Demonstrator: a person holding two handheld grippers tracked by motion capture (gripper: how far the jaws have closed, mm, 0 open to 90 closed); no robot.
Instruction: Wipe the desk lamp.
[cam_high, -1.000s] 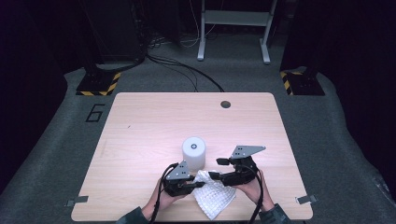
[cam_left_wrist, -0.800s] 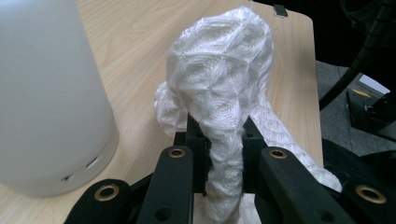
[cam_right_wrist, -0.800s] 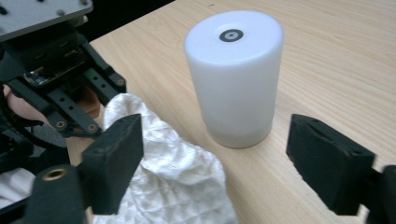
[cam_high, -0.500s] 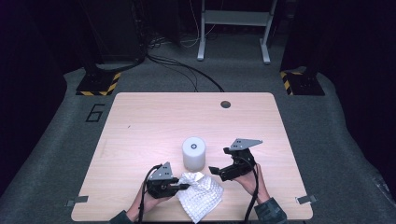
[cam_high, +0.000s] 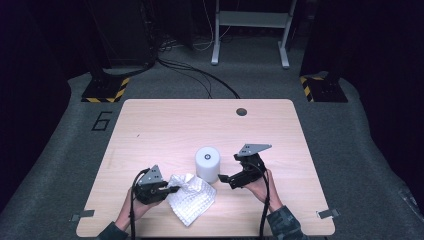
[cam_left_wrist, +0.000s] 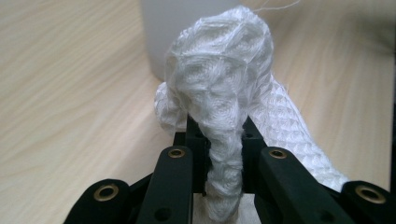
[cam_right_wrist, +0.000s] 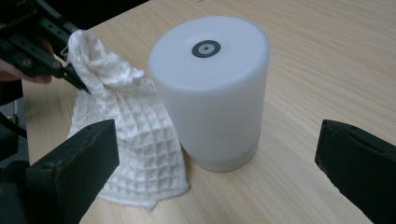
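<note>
High view: table (cam_high: 150, 130), pale wood, bare along its far edge. Near the middle of the near half, white cylinder (cam_high: 207, 164), upright. Just beside it toward the near-left corner, cloth (cam_high: 192, 197), white waffle weave, partly flat on the wood, one end bunched up and lifted. Left gripper (cam_high: 164, 188) clamped tight on that bunched end, a twist of fabric squeezed between its jaws (cam_left_wrist: 224, 154). Right gripper (cam_high: 226, 177) level, aimed at the cylinder from the side nearer the right edge, jaws just opened to full spread, nothing between them yet, cylinder (cam_right_wrist: 210, 88) framed ahead.

Step in hand, by the look of it: cloth drawn off to the left, cylinder lined up for a grasp. Next move likely calls for the spread jaws sliding forward to either side of the cylinder, then closing.

Cylinder's far side and base contact with the cloth hard to make out; cloth's pinched end cut off at the bottom of the left gripper view.
</note>
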